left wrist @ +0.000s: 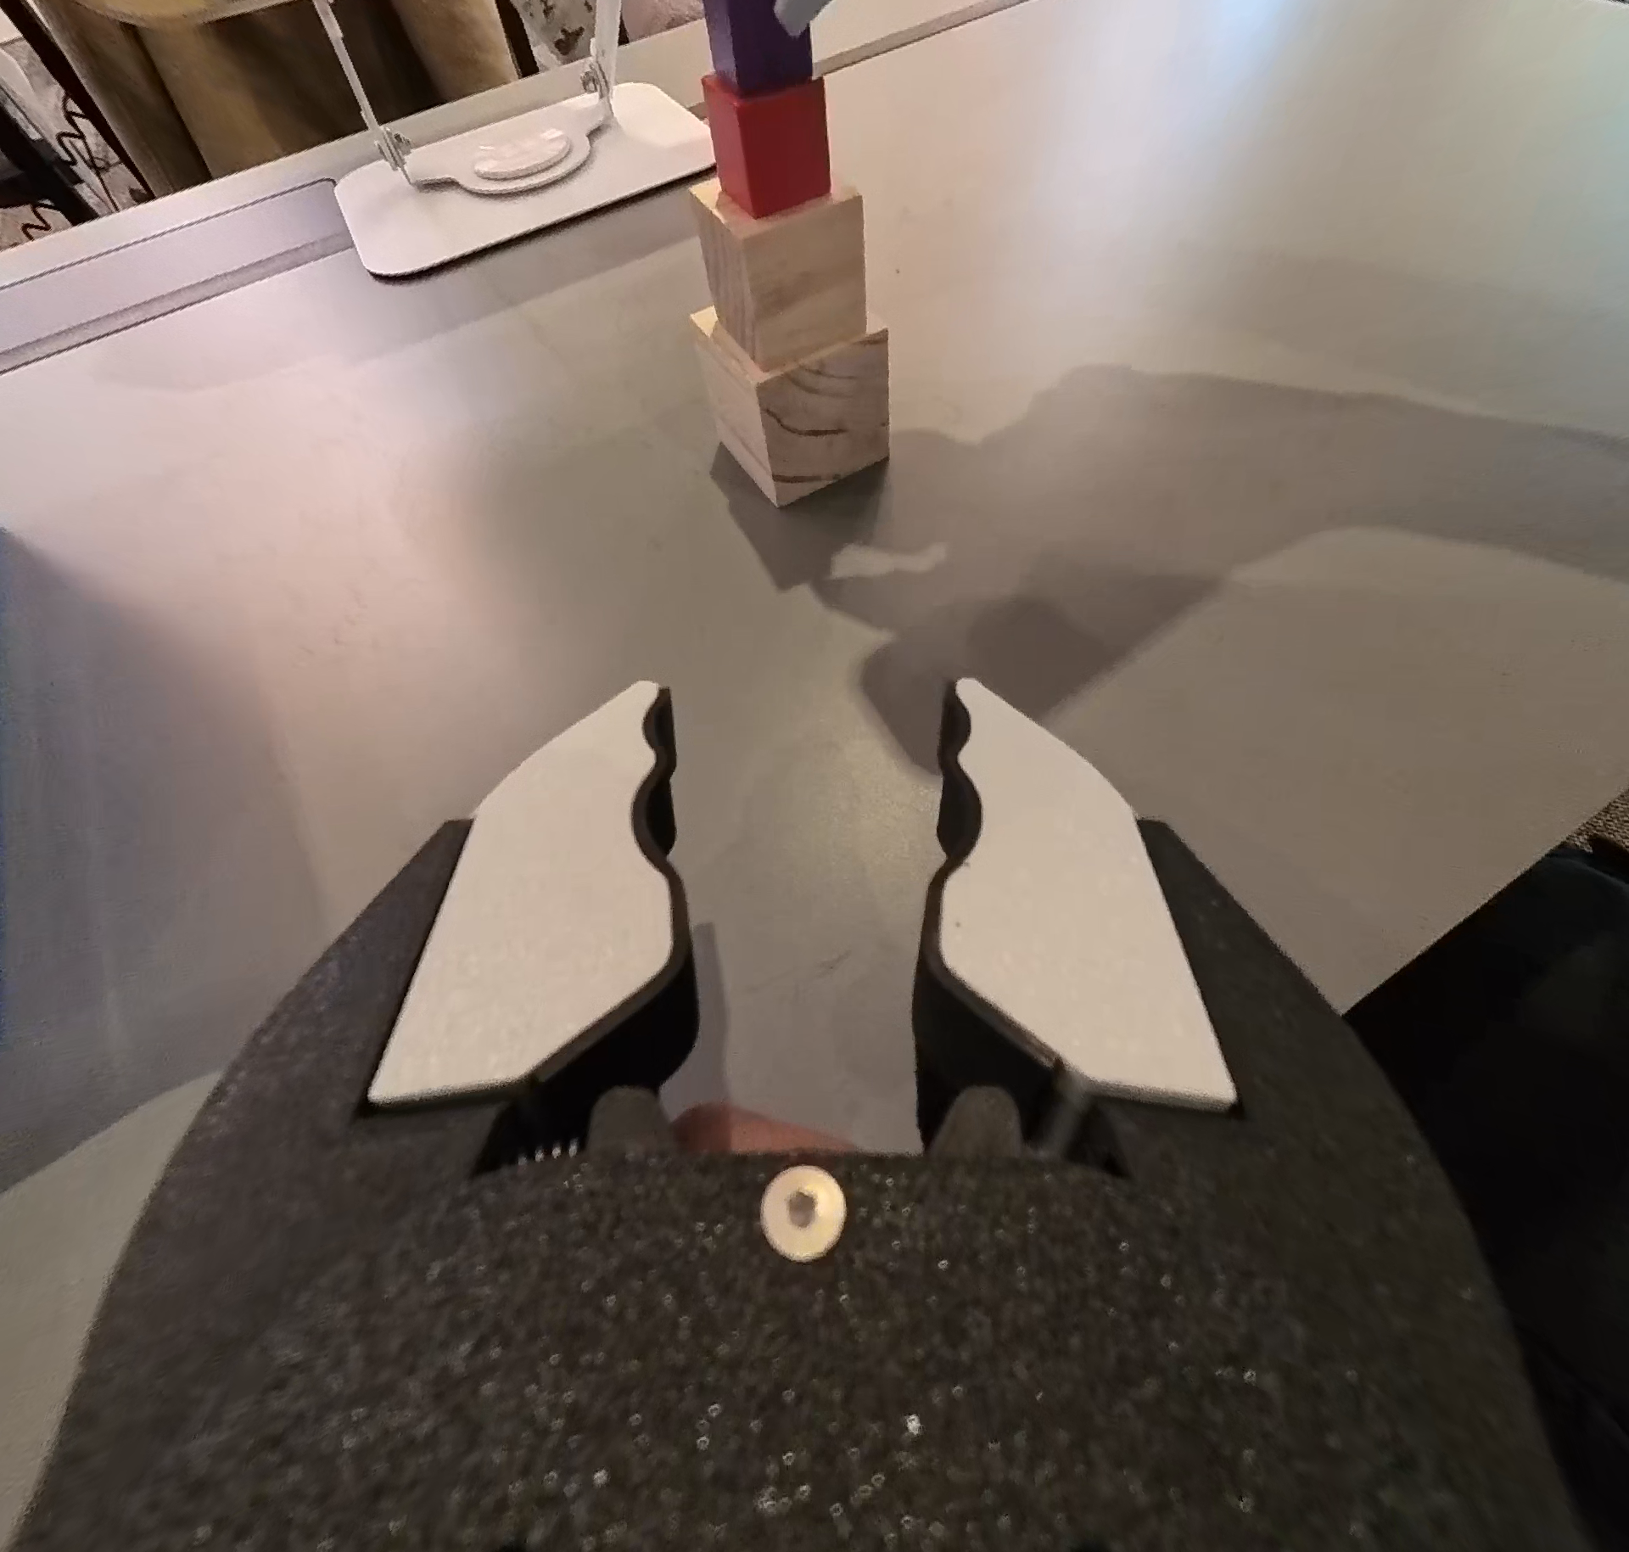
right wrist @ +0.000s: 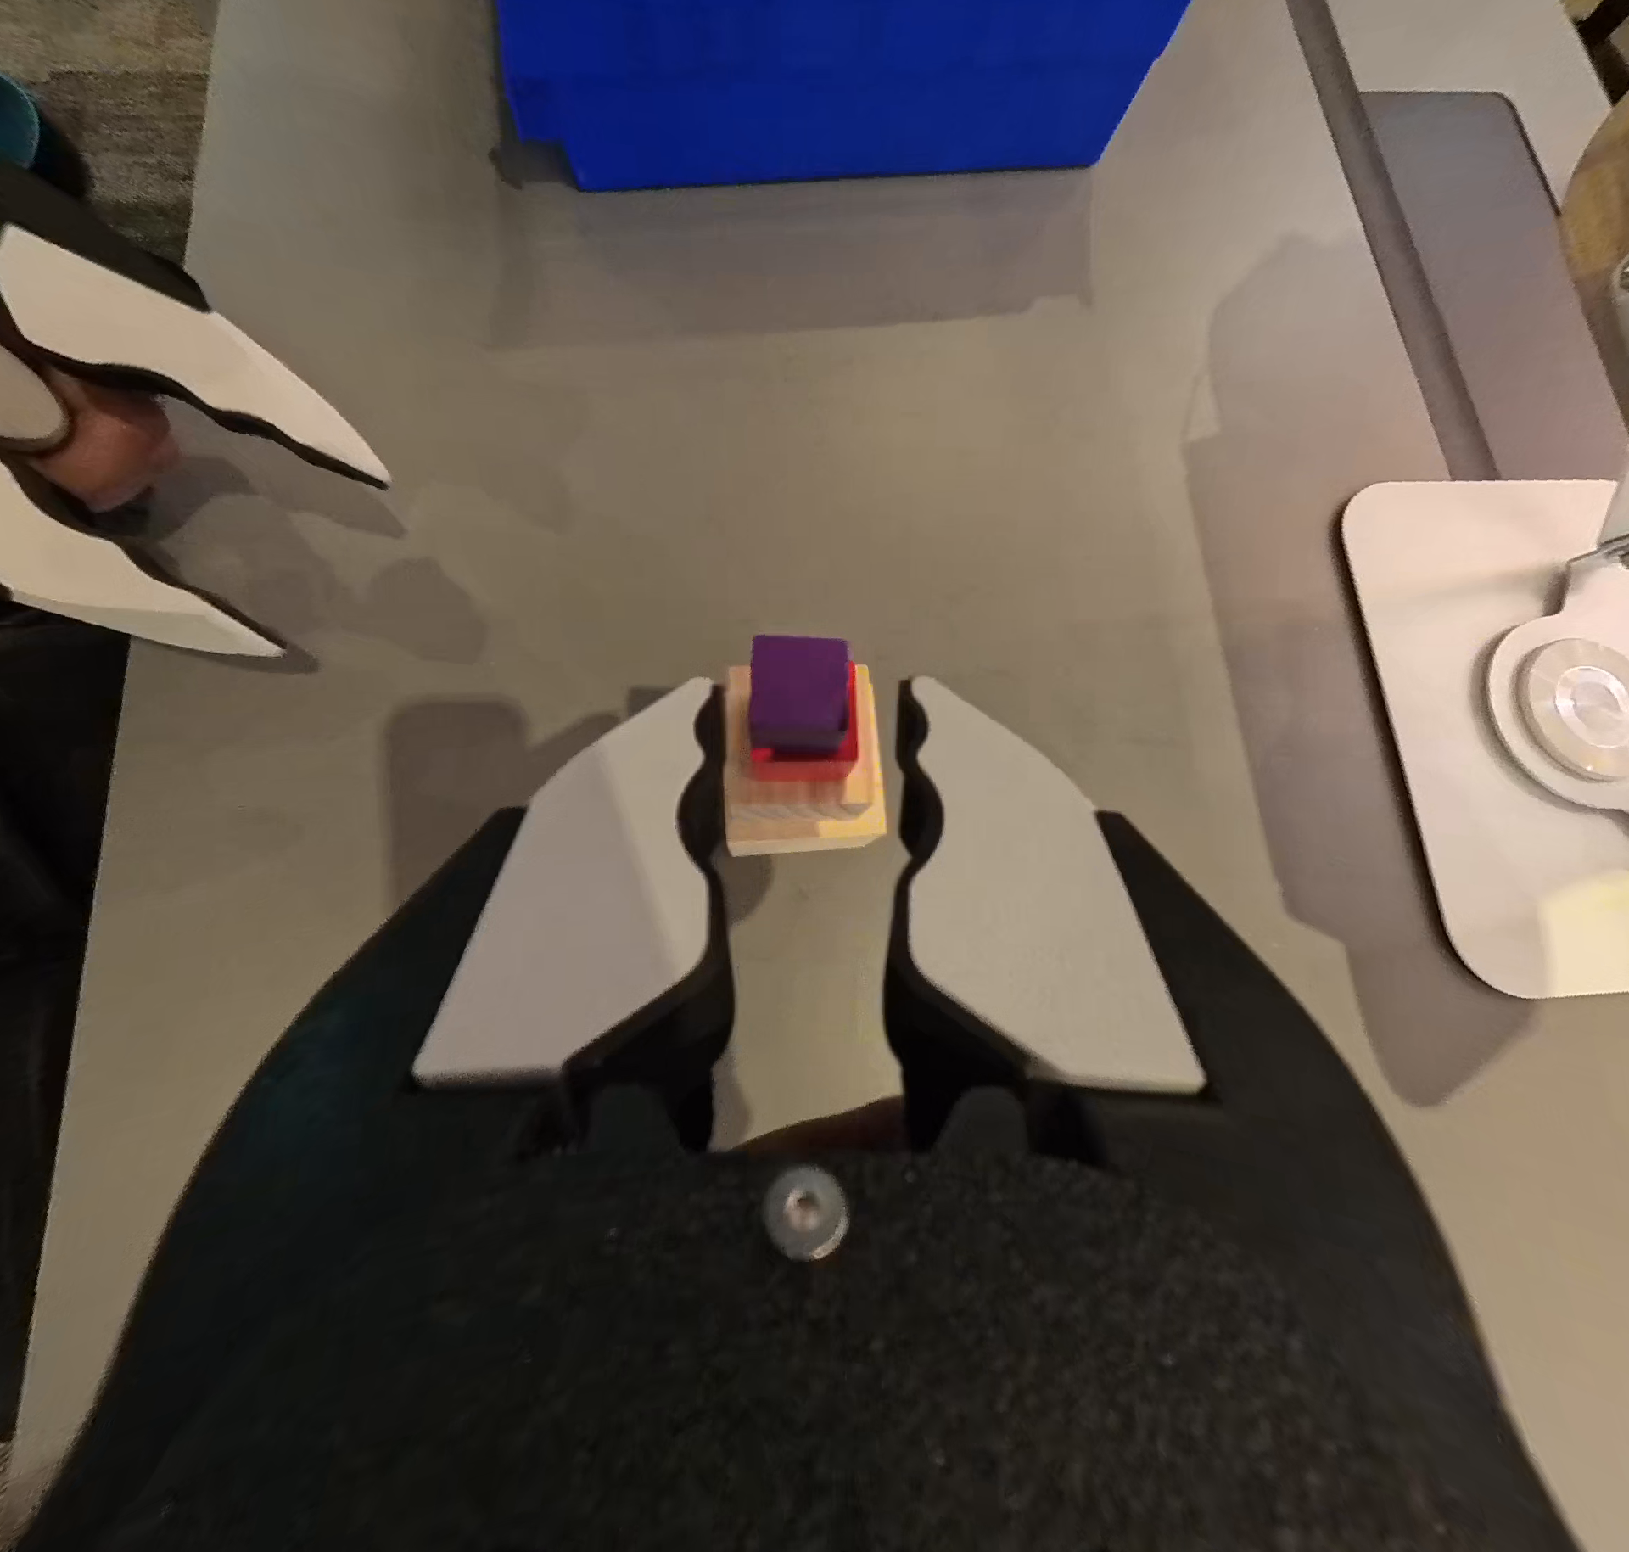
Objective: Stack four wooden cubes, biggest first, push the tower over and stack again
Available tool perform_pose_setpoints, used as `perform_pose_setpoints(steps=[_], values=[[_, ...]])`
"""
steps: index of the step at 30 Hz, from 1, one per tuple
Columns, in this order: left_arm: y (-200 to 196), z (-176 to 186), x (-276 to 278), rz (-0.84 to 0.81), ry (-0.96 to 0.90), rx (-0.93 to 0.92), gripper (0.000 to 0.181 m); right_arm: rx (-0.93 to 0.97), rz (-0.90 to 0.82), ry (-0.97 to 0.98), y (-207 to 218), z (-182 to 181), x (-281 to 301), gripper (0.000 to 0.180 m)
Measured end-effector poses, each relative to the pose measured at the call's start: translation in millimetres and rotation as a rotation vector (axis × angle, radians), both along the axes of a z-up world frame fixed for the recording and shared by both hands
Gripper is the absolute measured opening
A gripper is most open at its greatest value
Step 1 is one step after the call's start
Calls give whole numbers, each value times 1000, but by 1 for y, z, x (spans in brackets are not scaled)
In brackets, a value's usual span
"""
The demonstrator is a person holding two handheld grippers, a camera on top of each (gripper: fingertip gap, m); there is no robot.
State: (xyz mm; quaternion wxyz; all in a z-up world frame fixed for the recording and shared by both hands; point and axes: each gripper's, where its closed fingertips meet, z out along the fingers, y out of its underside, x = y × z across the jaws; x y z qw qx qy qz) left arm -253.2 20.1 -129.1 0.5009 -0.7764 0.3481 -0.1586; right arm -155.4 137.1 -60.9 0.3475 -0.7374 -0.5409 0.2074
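The tower [left wrist: 789, 275] of 4 cubes stands whole on the grey table [left wrist: 1234, 231], biggest pale cube [left wrist: 807, 421] at the base and the purple cube [right wrist: 798, 688] on top, long axis upright with a slight twist between layers. The right gripper [right wrist: 807, 699] hangs just above it, fingers apart and empty; the left gripper [left wrist: 804, 707] waits well back, also spread. Stacking looks finished, so next comes a sideways shove to topple it
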Motion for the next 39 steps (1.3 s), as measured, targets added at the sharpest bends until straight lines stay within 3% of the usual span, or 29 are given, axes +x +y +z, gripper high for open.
perform_pose_setpoints(steps=[5,9,13,18,24,39], values=[[0,-1,-1,6,0,-3,57,63,-58,102,-6,37,8,40],[3,4,-6,24,-16,11,57,219,-328,150,-32,54,20,39],[5,7,-11,52,-39,16,57,258,-613,159,-87,12,33,38],[7,9,-14,94,-83,9,57,279,-833,216,-129,-40,54,33],[11,17,-13,126,-97,60,57,242,-858,309,-153,-63,56,26],[-7,11,4,66,-39,97,52,264,-879,290,-155,-52,69,23]])
